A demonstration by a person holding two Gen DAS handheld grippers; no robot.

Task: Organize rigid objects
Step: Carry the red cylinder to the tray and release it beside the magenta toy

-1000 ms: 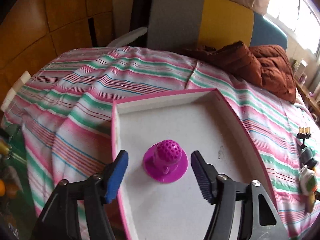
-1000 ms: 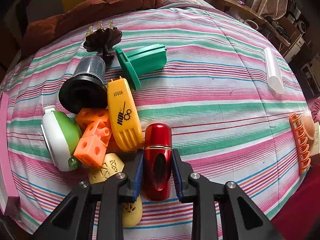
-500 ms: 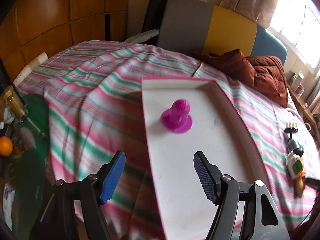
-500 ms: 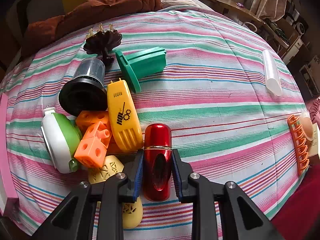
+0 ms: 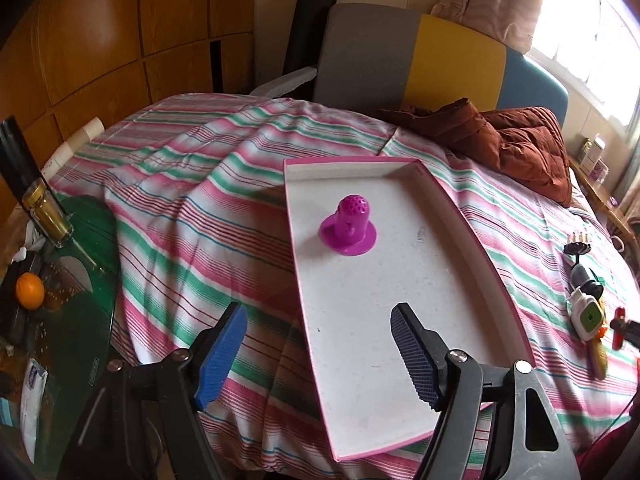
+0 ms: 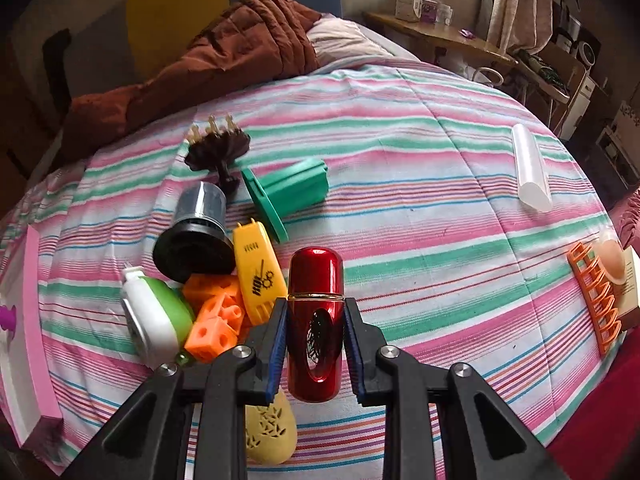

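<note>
In the left wrist view, an orange and a jar sit on a green table at the left edge. Next comes a striped cloth that fills the middle. The left claw is at the bottom, with its jaws apart and opening wider, and nothing is between them. One blue pad hangs over the cloth and the other over the tray. The tray is white with a pink rim and lies right of the middle. A purple cap stands upright on the far part of the tray. A brown blanket lies at the upper right, and a small heap of toys shows at the right edge. In the right wrist view, the tray's pink rim is at the left edge. Beside it lies the heap: a white and green gadget, orange blocks, a black cup, a yellow tool, a brown comb and a green holder. A yellow egg peeks out at the bottom, under the claw. The right claw is at the bottom middle and is clamped on a red tube, which points away from the camera. The tube's near end looks lifted off the cloth. A clear tube lies at the upper right, well apart from the heap. An orange rack is at the right edge.
</note>
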